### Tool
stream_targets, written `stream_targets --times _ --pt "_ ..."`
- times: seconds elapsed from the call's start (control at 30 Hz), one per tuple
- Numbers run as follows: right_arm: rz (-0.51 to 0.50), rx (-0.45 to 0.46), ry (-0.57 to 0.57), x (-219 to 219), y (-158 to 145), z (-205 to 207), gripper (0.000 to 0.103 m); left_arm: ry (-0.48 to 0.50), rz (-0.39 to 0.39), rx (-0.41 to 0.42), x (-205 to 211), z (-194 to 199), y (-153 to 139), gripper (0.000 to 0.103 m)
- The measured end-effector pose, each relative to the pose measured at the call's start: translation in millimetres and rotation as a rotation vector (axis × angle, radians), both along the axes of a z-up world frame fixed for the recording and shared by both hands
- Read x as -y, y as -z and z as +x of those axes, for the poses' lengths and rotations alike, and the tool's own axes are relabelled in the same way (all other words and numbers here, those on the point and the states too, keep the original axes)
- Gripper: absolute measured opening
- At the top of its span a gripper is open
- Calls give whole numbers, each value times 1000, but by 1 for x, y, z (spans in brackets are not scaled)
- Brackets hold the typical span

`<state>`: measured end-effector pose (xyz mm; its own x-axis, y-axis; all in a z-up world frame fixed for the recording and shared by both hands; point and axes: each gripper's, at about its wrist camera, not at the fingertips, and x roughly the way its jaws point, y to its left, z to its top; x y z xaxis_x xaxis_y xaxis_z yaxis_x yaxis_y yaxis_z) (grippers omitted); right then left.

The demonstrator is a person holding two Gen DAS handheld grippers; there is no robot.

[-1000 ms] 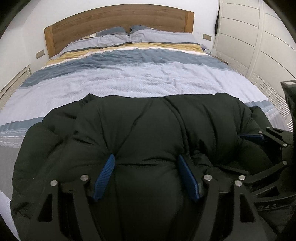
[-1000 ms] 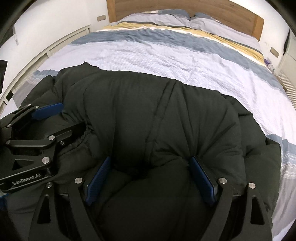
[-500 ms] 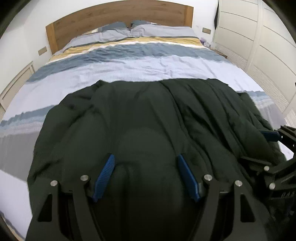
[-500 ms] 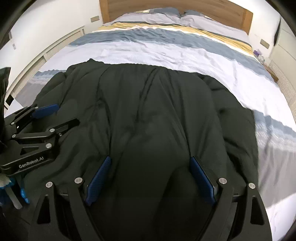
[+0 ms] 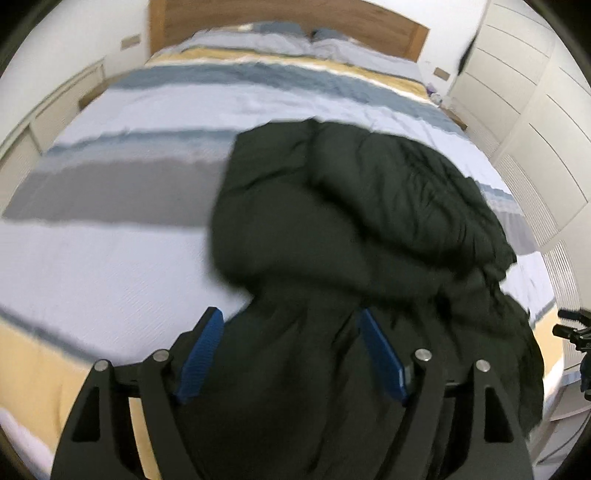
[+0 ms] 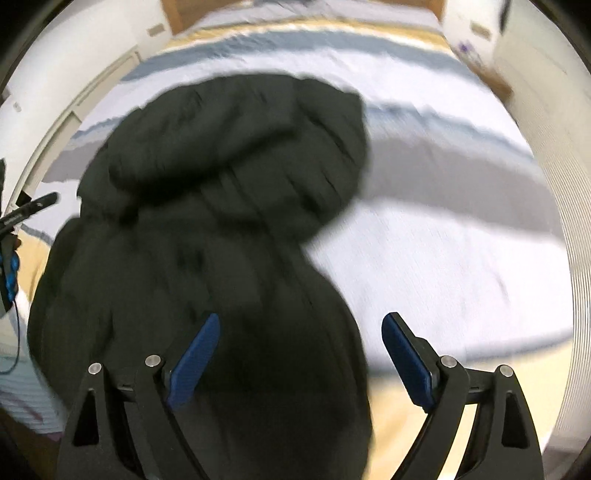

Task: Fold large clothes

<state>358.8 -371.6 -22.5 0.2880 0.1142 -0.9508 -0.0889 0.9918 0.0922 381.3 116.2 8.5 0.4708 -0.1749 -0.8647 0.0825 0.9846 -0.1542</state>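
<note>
A large dark green padded jacket (image 5: pixel 351 229) lies bunched on the striped bed and hangs toward me over the near edge; it also shows in the right wrist view (image 6: pixel 221 192). My left gripper (image 5: pixel 291 350) has its blue pads spread wide, with jacket fabric lying between them. My right gripper (image 6: pixel 299 354) is also spread wide, with jacket fabric over its left pad and bed showing by the right pad. Both views are motion-blurred.
The bed (image 5: pixel 110 258) has a striped cover, pillows and a wooden headboard (image 5: pixel 295 18) at the far end. White wardrobe doors (image 5: pixel 535 110) stand along the right. The right gripper's tip shows at the left view's right edge (image 5: pixel 572 332).
Both grippers have pulled back and apart, away from each other. The jacket, spread wide across the bed before, is now bunched into a narrower heap and trails over the near edge.
</note>
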Motion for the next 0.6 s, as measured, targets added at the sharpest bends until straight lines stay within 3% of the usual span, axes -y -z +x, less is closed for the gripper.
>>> stream_targets --times 0.17,0.23,0.37,0.5,0.6 --pt "78 -158 140 47 28 -63 90 -86 -62 -119 -65 -57 17 79" --pt "100 -200 172 54 42 -78 91 -126 -74 -157 -88 -76 25 79" --pt "188 -258 237 61 71 -93 91 -187 -179 -259 -132 -110 53 80" --pt "290 -316 266 58 101 -97 91 -216 -376 -369 -157 -134 89 80" --pt "306 -345 262 52 117 -99 92 -203 -513 -461 -157 -154 121 80"
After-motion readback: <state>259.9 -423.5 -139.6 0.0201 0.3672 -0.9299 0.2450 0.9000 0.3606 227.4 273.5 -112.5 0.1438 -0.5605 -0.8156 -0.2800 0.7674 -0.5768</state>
